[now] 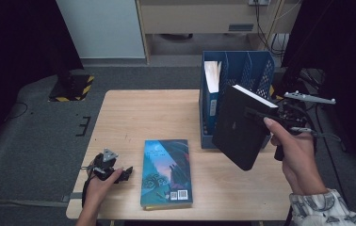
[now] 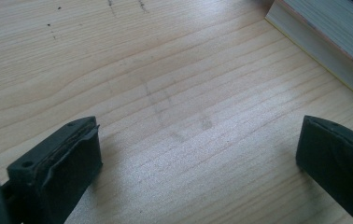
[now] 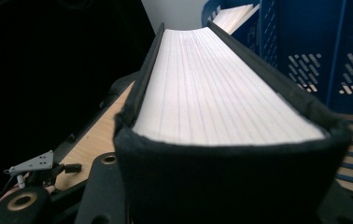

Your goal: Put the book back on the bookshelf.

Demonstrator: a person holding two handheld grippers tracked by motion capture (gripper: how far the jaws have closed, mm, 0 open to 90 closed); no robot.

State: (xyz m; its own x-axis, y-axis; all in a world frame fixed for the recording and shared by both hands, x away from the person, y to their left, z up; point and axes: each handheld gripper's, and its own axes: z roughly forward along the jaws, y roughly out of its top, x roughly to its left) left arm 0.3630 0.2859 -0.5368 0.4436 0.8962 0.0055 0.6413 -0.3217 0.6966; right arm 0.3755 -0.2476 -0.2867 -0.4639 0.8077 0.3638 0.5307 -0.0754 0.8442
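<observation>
Near left edge: the left gripper [image 1: 119, 173] rests on the pale wooden surface [image 1: 133, 113] under the person's left hand [image 1: 101, 184]; its fingers stand wide apart with nothing between them, bare wood showing in the gap.
Centre front: a paperback book with a blue illustrated cover [image 1: 166, 173] lies flat on the surface, just beside the left gripper and not yet handled.
Centre right: a thick black hardcover book [image 1: 242, 127] hangs tilted in the air, in front of the blue plastic file rack [image 1: 261, 66]; the right gripper [image 1: 256, 115] has its fingers clamped on it at the upper edge.
Rack: one white-edged volume [image 1: 211, 75] already stands in its leftmost slot; the slots to the right look free.
Step in hand: carrying the black book to the rack, by my reading.
Next move: likely to turn the book upright and line it up with a free slot before lowering.
In the way: the rack's front lip and dividers; a tilted book could catch on them.
</observation>
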